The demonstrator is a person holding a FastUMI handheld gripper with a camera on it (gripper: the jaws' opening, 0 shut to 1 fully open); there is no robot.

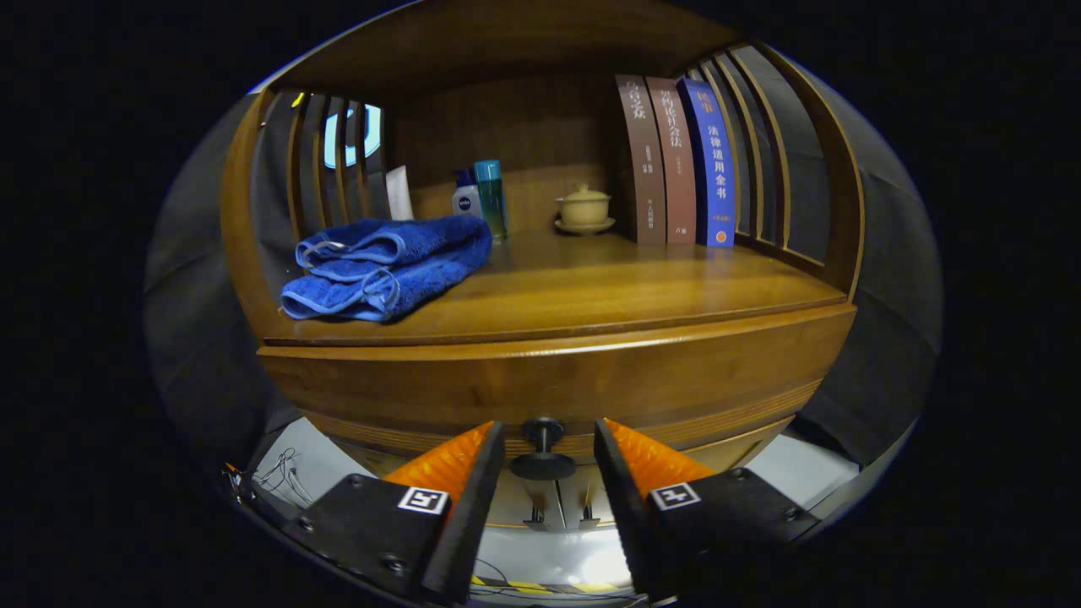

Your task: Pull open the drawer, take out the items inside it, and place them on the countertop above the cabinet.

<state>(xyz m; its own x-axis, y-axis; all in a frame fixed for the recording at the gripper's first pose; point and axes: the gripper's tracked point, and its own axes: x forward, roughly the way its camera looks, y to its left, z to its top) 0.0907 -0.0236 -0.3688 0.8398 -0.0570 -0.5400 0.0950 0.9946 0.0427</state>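
**A:** Starting with the gripper view: where is the gripper?

**B:** The gripper [549,439] is low in front of a wooden cabinet [540,380]. Its two fingers are spread apart, and the dark round knob [543,460] of the drawer [540,439] sits in the gap between them. Neither finger touches the knob, so the claw is open and holds nothing.

**A:** And the drawer itself?

**B:** Its front runs across just beyond the fingertips, under the countertop edge. I cannot tell from this angle whether it is pulled out at all, and whatever is inside is hidden.

**A:** What is on the countertop [608,291]?

**B:** A folded blue towel [388,266] lies on its left part, near the front edge. Behind the towel, by the back panel, stand a small dark-blue bottle [465,198] and a taller teal bottle [491,198], just beside each other. Further right there is a small lidded tan cup on a saucer [583,209]. Just right of that, three books [676,160] stand upright side by side, two brown and one blue, close to the slatted side of the cabinet.

**A:** Anything below?

**B:** A pale floor [321,464] with some thin wires [283,477] shows under the cabinet, to the left of the fingers.
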